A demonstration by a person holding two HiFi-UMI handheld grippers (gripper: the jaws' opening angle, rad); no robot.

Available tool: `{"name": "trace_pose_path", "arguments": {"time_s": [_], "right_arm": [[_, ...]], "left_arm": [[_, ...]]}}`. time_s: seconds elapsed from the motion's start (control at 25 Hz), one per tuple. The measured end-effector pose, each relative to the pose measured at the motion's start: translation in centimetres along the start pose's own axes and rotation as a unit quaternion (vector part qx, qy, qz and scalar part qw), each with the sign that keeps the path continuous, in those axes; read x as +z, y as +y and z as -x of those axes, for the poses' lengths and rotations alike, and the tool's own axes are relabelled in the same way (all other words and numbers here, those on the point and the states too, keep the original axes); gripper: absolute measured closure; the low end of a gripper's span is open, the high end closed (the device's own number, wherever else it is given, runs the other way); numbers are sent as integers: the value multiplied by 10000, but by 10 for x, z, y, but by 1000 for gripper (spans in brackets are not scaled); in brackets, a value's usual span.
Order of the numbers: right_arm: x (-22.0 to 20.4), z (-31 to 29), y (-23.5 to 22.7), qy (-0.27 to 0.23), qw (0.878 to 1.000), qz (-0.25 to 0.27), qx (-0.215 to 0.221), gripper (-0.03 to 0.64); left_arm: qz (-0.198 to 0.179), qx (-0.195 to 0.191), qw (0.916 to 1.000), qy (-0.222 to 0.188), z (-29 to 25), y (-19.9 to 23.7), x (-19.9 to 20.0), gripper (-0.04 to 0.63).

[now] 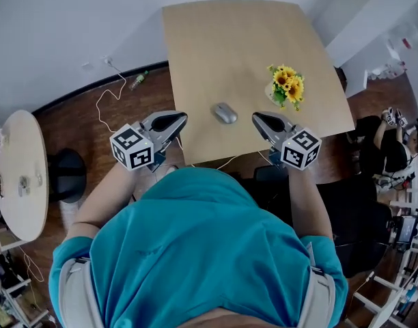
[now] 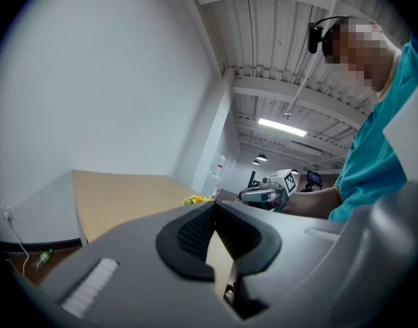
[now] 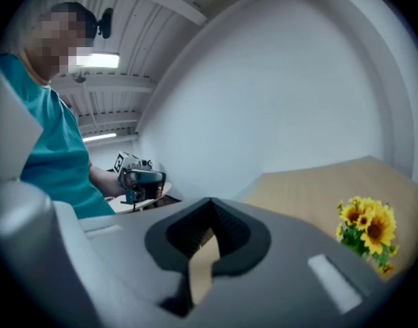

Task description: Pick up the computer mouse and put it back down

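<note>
Resting on the light wooden rectangular table [image 1: 223, 46], the grey oval computer mouse [image 1: 225, 113] is flanked by the left gripper [image 1: 171, 121] and right gripper [image 1: 262, 119], both clenched empty.

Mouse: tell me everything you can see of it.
The mouse is a small oval, silver-grey and smooth, plastic by its look, lying flat on the light wooden table near its front edge. It sits between the left gripper and the right gripper, touched by neither. No cable can be made out.
</note>
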State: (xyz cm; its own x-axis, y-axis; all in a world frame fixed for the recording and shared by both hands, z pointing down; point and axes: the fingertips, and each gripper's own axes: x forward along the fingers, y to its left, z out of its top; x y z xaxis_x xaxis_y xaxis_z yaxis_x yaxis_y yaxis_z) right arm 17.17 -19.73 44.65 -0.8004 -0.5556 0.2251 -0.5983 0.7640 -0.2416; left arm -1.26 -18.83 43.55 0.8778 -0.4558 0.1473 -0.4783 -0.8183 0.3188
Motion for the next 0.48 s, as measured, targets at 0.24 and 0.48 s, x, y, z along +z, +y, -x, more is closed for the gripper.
{"name": "trace_pose_path", "arguments": {"time_s": [0.24, 0.48], "right_arm": [[0, 31, 26, -559, 9959, -276, 661, 617], [-5, 27, 79, -668, 9908, -416, 1101, 617]], "left_arm": [[280, 479, 9985, 11, 22, -35, -17, 591], [232, 642, 9977, -41, 69, -50, -26, 591]]}}
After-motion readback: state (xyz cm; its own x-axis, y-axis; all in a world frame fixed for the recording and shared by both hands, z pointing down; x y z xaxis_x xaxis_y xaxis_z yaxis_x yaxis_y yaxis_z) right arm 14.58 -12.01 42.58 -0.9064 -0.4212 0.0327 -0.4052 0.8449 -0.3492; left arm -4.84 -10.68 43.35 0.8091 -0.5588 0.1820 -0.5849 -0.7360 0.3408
